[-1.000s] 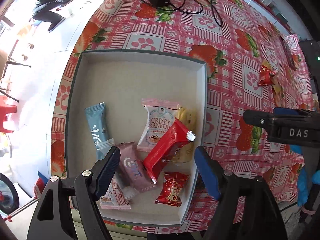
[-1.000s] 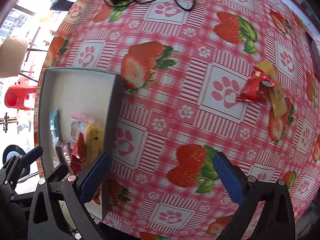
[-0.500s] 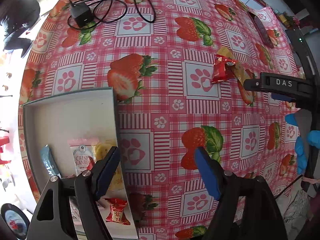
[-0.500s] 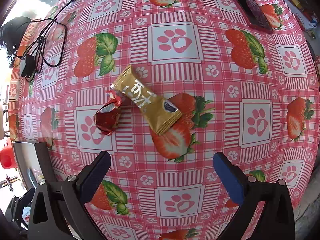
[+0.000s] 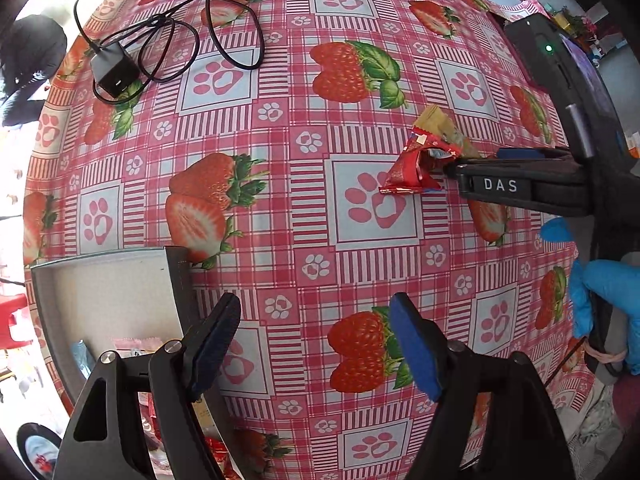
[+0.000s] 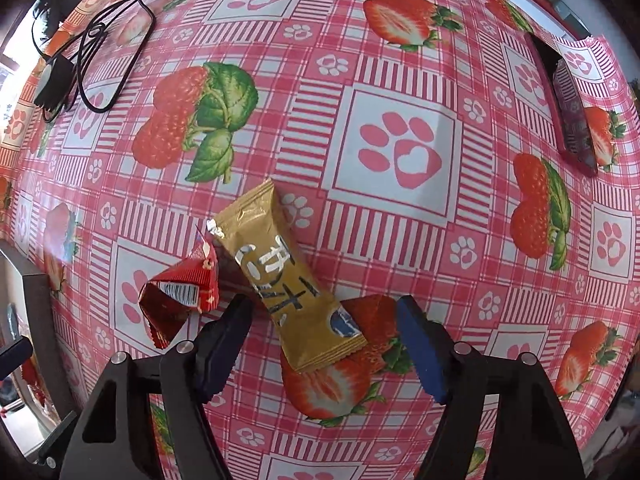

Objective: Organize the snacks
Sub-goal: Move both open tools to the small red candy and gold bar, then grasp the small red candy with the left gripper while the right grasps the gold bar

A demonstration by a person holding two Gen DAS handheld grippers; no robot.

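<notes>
- Your right gripper (image 6: 322, 344) is holding its jaws spread wide, nothing between the pads, low over the tabletop (image 6: 400, 60).
- The near end of the gold snack bar (image 6: 288, 276) is lying between those spread fingers, flat on the strawberry-print cloth, running diagonally away to the left.
- The crumpled red wrapper (image 6: 176, 296) is sitting just beside the gold bar's left side, close to your right gripper's left finger (image 6: 224, 344); whether it is touching the bar is hard to tell.
- Your left gripper (image 5: 316, 344) is also keeping its jaws released and empty, hovering over bare cloth well apart from the two loose snacks.
- In the left wrist view, the grey box (image 5: 178, 276) is sitting at the lower left with packets inside, mostly hidden behind the left finger.
- A black charger with its cable (image 5: 114, 68) is lying at the far left of the tabletop.
- A dark phone (image 6: 568, 120) is resting near the right edge.
</notes>
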